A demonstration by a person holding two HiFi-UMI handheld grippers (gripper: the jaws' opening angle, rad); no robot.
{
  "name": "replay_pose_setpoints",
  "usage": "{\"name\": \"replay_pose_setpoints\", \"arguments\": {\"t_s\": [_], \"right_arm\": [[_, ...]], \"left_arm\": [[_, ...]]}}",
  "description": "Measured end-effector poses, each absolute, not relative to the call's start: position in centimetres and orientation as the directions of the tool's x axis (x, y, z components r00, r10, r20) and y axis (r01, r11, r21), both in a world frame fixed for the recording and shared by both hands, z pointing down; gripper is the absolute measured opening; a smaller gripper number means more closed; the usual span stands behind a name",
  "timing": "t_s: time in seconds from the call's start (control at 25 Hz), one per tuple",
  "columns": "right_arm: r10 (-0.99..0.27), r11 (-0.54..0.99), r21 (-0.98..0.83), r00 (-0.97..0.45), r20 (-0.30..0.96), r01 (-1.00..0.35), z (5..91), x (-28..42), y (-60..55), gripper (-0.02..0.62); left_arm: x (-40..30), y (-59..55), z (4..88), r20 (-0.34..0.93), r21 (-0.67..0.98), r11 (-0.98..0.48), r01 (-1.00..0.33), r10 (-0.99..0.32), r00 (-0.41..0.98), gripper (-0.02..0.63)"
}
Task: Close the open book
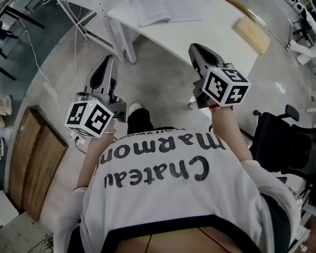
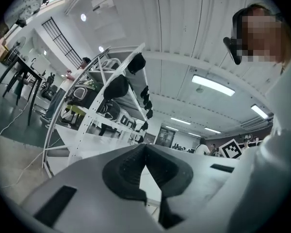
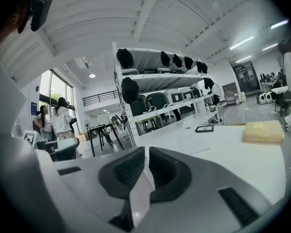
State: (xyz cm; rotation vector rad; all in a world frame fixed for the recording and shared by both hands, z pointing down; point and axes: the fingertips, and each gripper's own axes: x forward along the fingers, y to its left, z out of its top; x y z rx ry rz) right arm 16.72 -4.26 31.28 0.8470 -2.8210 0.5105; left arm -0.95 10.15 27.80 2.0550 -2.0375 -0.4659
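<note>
Left gripper point(image 1: 110, 60): sitting at centre left of the head view, jaws meeting at the tips, gripping nothing and touching nothing. Right gripper point(image 1: 194, 48): hovering at centre right, near the edge of the white table point(image 1: 216, 20), jaws pressing together, empty. Open book point(image 1: 159, 7): lying flat on the table at upper centre, pages showing, well apart from both grippers. Wooden block point(image 1: 252, 34): resting on the table at upper right.

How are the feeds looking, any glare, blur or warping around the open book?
Head view: evenly lit and sharp, no glare on the open book, though fisheye bends the white table. Left gripper view: heavy warping, bright ceiling light. Right gripper view: dark rim, tan block slightly soft.
</note>
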Motion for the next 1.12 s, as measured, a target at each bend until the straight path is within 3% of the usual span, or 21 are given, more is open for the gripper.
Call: {"name": "replay_pose_setpoints", "arguments": {"t_s": [0.52,1.12], "right_arm": [[-0.529,0.733,-0.319,-0.799,0.286,-0.600,33.4,9.6,-13.2,0.046],[-0.648,0.637,-0.377,-0.732,0.212,-0.673,30.6,0.9,-23.4,0.046]], "left_arm": [[-7.2,-1.3,29.3,-0.053,0.391,-0.100,-0.915,-0.995,0.086,0.023],[-18.9,-11.5,26.0,-0.098,0.336,-0.216,-0.917,-0.976,0.194,0.023]]}}
